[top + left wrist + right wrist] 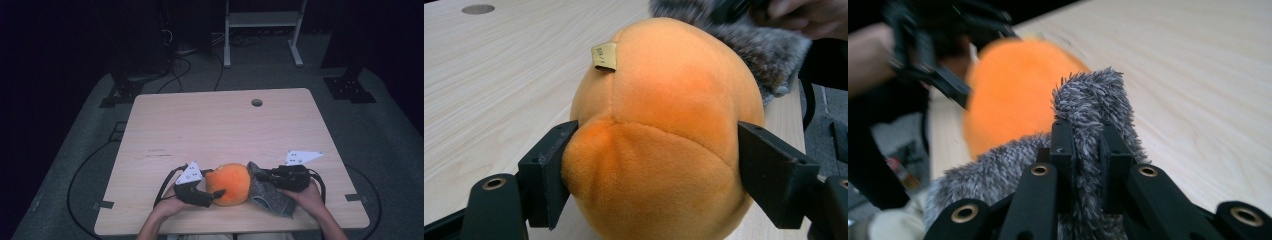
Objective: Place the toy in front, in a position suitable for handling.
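An orange plush ball (232,184) rests near the front edge of the wooden table (220,125). My left gripper (215,184) comes at it from the left, and its black jaws press into both sides of the ball (664,100), denting the plush. A small tan tag (605,56) is sewn on the ball's top. A grey furry cloth (270,197) lies against the ball's right side. My right gripper (257,176) is shut on a raised fold of that fur (1093,95), and the orange ball (1013,95) sits just beyond it.
A round cable hole (257,102) is cut in the table's far edge. Bare tabletop stretches behind the ball. Cables trail off the table at both sides, and stands and a white frame (262,20) are on the floor beyond.
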### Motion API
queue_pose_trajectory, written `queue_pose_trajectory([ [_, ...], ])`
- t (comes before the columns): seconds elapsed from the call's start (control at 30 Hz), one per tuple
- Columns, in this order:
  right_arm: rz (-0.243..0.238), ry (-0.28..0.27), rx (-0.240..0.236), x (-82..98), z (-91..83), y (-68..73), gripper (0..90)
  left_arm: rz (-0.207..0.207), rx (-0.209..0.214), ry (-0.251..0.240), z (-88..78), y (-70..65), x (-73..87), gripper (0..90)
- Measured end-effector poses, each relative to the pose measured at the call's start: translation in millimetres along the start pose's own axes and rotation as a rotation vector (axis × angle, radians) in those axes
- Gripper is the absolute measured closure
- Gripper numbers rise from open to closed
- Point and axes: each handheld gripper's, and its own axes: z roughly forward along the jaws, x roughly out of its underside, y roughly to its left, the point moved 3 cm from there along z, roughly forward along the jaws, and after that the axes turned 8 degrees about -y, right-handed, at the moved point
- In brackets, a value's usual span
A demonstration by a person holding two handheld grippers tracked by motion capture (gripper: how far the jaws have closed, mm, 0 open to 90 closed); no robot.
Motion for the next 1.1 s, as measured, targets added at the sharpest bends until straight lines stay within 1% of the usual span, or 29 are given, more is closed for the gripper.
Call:
queue_pose_trajectory([
  [0.07, -0.004, 0.047, 0.034, 3.8, 5.0, -2.6, 79.6, 0.001, -0.002, -0.002, 1.0, -0.6, -0.2, 21.6],
  [0.1, -0.01, 0.056, 0.049, 3.7, 5.4, -2.7, 79.6, 0.001, -0.002, -0.003, 1.8, -0.8, -0.4, 21.6],
  [0.13, -0.023, 0.058, 0.061, 2.2, 4.0, -2.0, 79.6, 0.004, 0.0, -0.006, 2.5, -1.0, -0.4, 21.4],
  [0.17, -0.027, 0.055, 0.06, 0.9, 2.5, -1.4, 79.6, 0.008, -0.001, -0.003, 3.3, -1.6, -0.6, 21.4],
  [0.2, -0.03, 0.039, 0.055, -2.3, -0.1, 0.2, 79.8, 0.013, -0.004, -0.008, 4.6, -2.9, -1.0, 21.4],
  [0.23, -0.03, 0.017, 0.042, -6.1, -2.2, 2.5, 79.8, 0.023, -0.003, -0.009, 5.8, -4.7, -1.4, 21.4],
  [0.3, -0.031, -0.038, 0.0, -15.8, -3.8, 8.8, 79.8, 0.043, 0.002, -0.008, 8.6, -8.7, -2.3, 21.5],
  [0.33, -0.03, -0.068, -0.038, -23.4, -2.6, 15.4, 79.8, 0.046, 0.005, -0.011, 9.9, -10.3, -2.7, 21.8],
  [0.37, -0.043, -0.079, -0.06, -27.2, -0.7, 19.8, 79.7, 0.053, 0.013, -0.012, 11.2, -12.7, -3.4, 22.0],
  [0.4, -0.076, -0.069, -0.07, -32.0, 4.0, 27.6, 79.7, 0.064, 0.02, -0.014, 11.5, -14.2, -3.7, 22.2],
  [0.43, -0.102, -0.055, -0.067, -34.1, 8.1, 32.3, 79.7, 0.069, 0.027, -0.014, 11.0, -15.9, -4.0, 22.2],
  [0.47, -0.113, -0.04, -0.08, -33.9, 13.7, 36.1, 79.7, 0.069, 0.035, -0.017, 10.2, -16.6, -4.4, 22.1],
  [0.5, -0.118, -0.02, -0.078, -32.1, 16.9, 37.4, 79.8, 0.065, 0.05, -0.019, 8.9, -16.6, -5.4, 21.7],
  [0.53, -0.141, 0.01, -0.066, -28.5, 20.5, 37.7, 79.8, 0.054, 0.054, -0.02, 8.2, -16.1, -6.6, 20.5],
  [0.57, -0.142, 0.014, -0.067, -25.9, 21.8, 37.6, 79.8, 0.029, 0.057, -0.025, 7.3, -14.0, -8.9, 18.8],
  [0.6, -0.119, 0.007, -0.078, -23.6, 20.9, 36.5, 79.8, -0.005, 0.053, -0.039, 7.3, -11.5, -10.3, 16.3],
  [0.63, -0.113, 0.008, -0.081, -23.0, 19.4, 35.6, 79.8, -0.057, 0.047, -0.04, 8.9, -7.4, -10.4, 15.4],
  [0.67, -0.114, 0.009, -0.073, -23.0, 16.9, 34.6, 79.8, -0.086, 0.048, -0.035, 10.9, -6.1, -9.5, 15.4],
  [0.7, -0.112, 0.007, -0.07, -22.9, 15.7, 33.9, 79.8, -0.104, 0.057, -0.033, 13.5, -6.4, -8.0, 17.0],
  [0.73, -0.107, 0.009, -0.067, -22.3, 14.9, 33.2, 79.9, -0.099, 0.048, -0.038, 14.8, -8.0, -7.5, 22.8],
  [0.8, -0.113, 0.013, -0.052, -22.2, 13.8, 31.7, 79.8, -0.045, -0.01, -0.051, 15.8, -13.6, -12.2, 32.9],
  [0.83, -0.109, 0.008, -0.041, -22.7, 12.2, 31.3, 79.8, -0.012, -0.03, -0.061, 15.6, -15.6, -15.6, 36.7],
  [0.87, -0.114, 0.001, -0.031, -23.4, 10.2, 30.6, 79.8, 0.006, -0.048, -0.07, 15.8, -17.0, -17.9, 38.1],
  [0.93, -0.119, -0.006, -0.011, -24.9, 6.0, 30.2, 80.0, 0.08, -0.091, -0.101, 17.2, -20.3, -22.1, 38.8],
  [0.97, -0.123, -0.012, -0.004, -25.7, 4.5, 30.2, 80.1, 0.143, -0.115, -0.111, 19.0, -22.2, -22.5, 38.8],
  [1.0, -0.125, -0.026, -0.002, -27.4, 2.8, 31.1, 80.1, 0.176, -0.127, -0.107, 21.0, -23.4, -21.9, 38.6],
  [1.03, -0.132, -0.032, 0.002, -29.3, 2.7, 32.1, 80.1, 0.2, -0.102, -0.1, 23.8, -25.6, -20.0, 38.2],
  [1.07, -0.161, -0.034, 0.02, -32.0, 4.8, 34.2, 80.1, 0.212, -0.09, -0.101, 24.1, -26.7, -19.4, 35.8],
  [1.1, -0.169, -0.03, 0.023, -32.6, 6.6, 35.1, 80.1, 0.209, -0.087, -0.1, 23.9, -27.7, -19.2, 32.1],
])
